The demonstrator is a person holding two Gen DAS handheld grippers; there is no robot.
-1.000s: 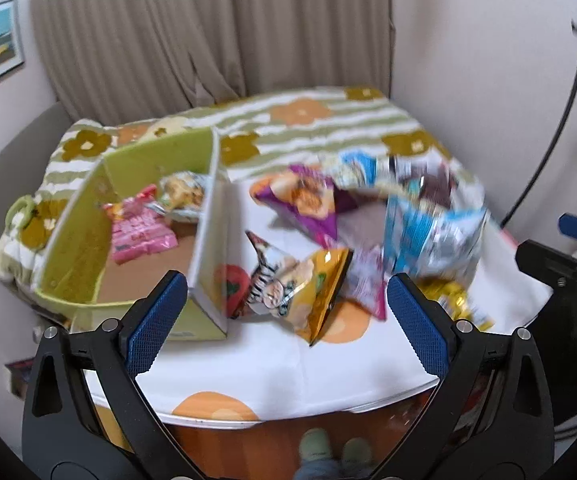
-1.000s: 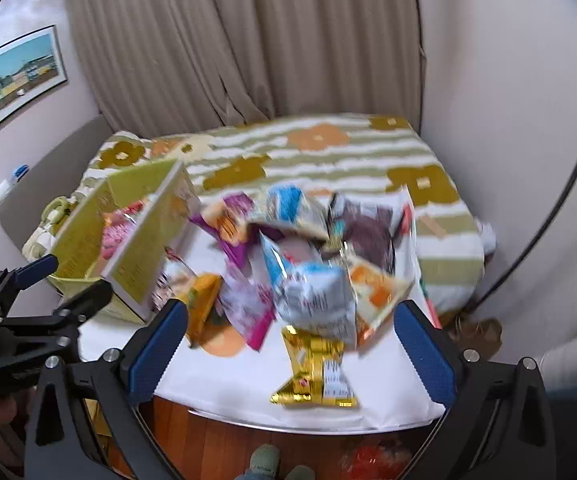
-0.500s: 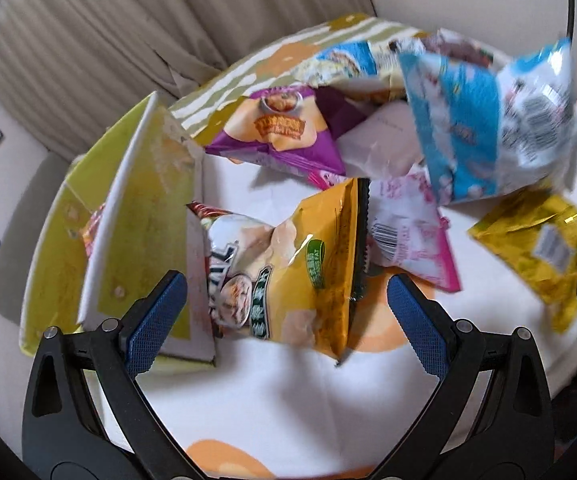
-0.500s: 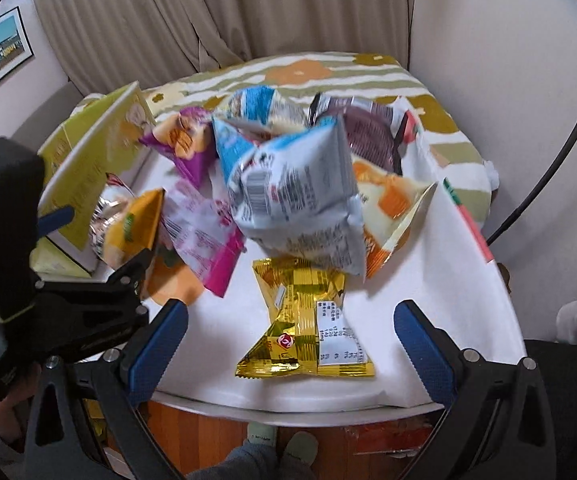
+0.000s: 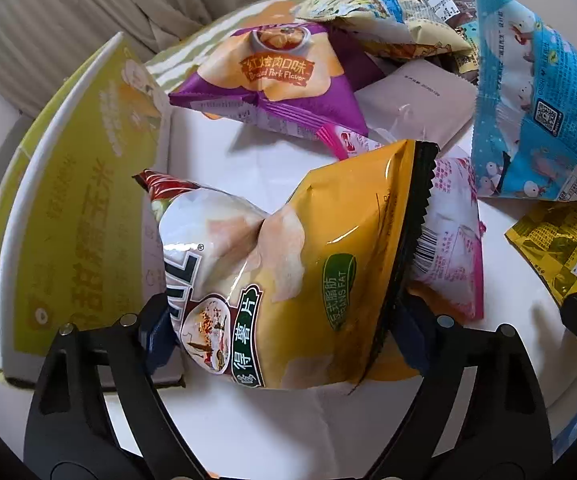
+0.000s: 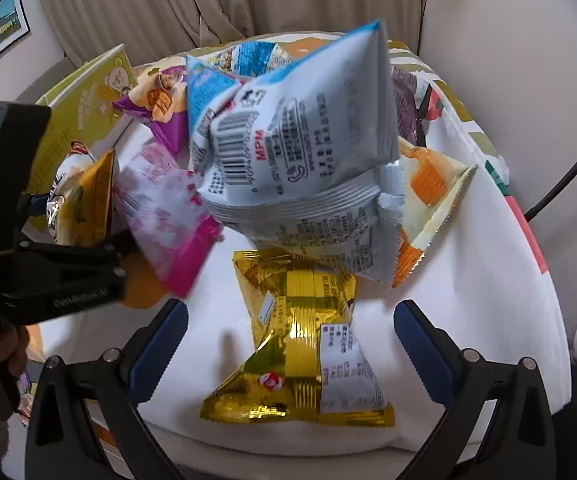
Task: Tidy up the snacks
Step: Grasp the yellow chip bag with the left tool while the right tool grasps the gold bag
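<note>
Left gripper point(image 5: 284, 332) seemingly clasps chip bag point(image 5: 288, 264).

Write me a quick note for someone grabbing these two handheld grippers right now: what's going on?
Left gripper: its fingers have just been closing around the yellow chip bag and sit at both its edges; a firm grip is not confirmed.
Right gripper: open, fingers either side of the gold packet, not touching it.
Green box: stands left of the pile; its inside is hidden.
Left to do: the purple bag, blue bag, pink packet and others lie unboxed on the white tablecloth.
</note>
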